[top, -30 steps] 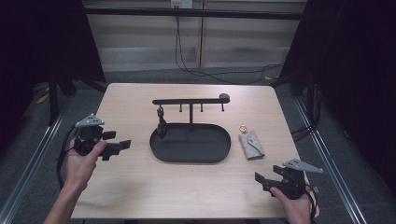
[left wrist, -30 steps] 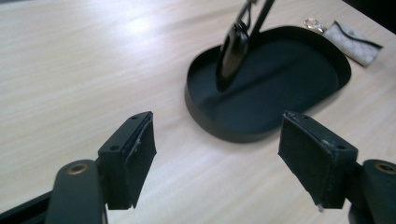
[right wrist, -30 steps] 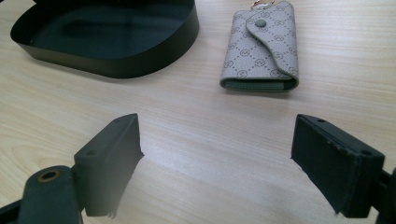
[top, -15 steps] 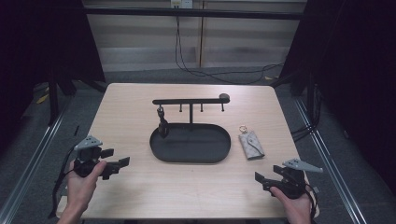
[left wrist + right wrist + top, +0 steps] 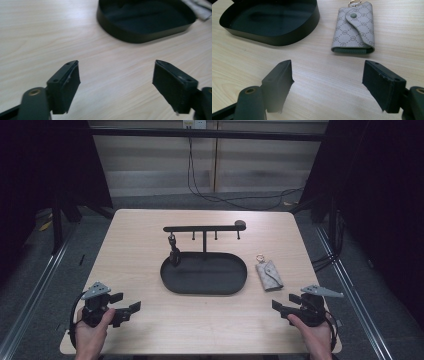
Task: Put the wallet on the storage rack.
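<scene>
High view: both grippers rest near the table (image 5: 150, 230) front edge — key pouch (image 5: 269, 274) lies untouched beside the tray (image 5: 240, 282). Left gripper (image 5: 116, 82) view: jaws apart, empty. Right gripper (image 5: 327, 82) view: jaws just closing yet apart, pouch ahead — nothing done yet.

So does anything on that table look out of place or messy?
Nothing stands out. The key pouch lies flat, snapped shut, on the table beside the black tray; the hook stand is upright. Nothing is spilled.
</scene>
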The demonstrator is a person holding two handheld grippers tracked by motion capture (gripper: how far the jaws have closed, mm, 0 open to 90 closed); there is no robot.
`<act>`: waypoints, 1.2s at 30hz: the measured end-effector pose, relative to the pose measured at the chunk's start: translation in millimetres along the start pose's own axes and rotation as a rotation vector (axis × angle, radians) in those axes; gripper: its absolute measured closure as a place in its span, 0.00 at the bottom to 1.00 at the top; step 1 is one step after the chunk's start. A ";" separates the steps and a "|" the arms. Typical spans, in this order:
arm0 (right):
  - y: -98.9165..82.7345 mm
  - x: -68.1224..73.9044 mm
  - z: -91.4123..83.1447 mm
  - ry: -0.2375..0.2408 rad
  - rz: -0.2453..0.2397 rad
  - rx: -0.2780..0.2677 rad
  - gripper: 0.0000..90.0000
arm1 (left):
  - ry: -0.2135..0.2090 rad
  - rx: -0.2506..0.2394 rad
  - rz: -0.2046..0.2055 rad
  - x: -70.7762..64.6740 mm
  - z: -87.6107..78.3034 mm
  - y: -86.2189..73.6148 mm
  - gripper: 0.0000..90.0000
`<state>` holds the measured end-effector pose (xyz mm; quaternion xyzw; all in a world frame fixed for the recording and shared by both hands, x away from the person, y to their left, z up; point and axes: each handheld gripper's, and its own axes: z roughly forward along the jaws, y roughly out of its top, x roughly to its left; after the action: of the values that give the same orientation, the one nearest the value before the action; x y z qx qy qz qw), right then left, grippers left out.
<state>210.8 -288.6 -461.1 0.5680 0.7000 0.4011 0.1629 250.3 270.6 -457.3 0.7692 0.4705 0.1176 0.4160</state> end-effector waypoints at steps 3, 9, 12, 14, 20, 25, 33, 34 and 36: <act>3.8 0.8 -0.2 -0.014 -0.017 0.003 0.25 | -0.006 0.015 0.025 -1.4 1.5 -6.4 0.25; 20.6 3.5 9.0 -0.009 -0.041 0.075 0.24 | -0.033 -0.009 0.028 -8.5 -3.6 -7.6 0.25; 31.7 5.6 18.7 -0.002 -0.036 0.098 0.23 | -0.048 -0.021 0.023 -9.6 -7.0 -8.6 0.25; 37.9 8.4 24.6 0.000 -0.050 0.108 0.23 | -0.065 -0.028 0.015 -9.1 -9.0 -9.1 0.25; 55.2 10.1 38.7 -0.019 -0.047 0.149 0.24 | -0.088 -0.003 0.039 -5.8 -5.7 -11.0 0.25; 71.0 6.2 41.2 -0.017 -0.032 0.184 0.26 | -0.095 -0.007 0.060 -7.5 -7.1 -11.5 0.25; 87.6 -5.0 50.3 -0.022 -0.046 0.262 0.28 | -0.093 0.006 0.079 -10.5 -5.0 -11.8 0.24; 89.6 -6.4 51.2 -0.019 -0.043 0.263 0.30 | -0.095 0.008 0.075 -10.5 -4.9 -11.8 0.24; 93.6 -8.7 53.5 -0.025 -0.044 0.277 0.31 | -0.104 0.008 0.072 -10.2 -4.8 -11.7 0.24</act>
<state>312.2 -273.4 -426.7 0.5744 0.7589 0.2899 0.1004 234.8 267.2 -460.9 0.7925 0.4206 0.0903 0.4322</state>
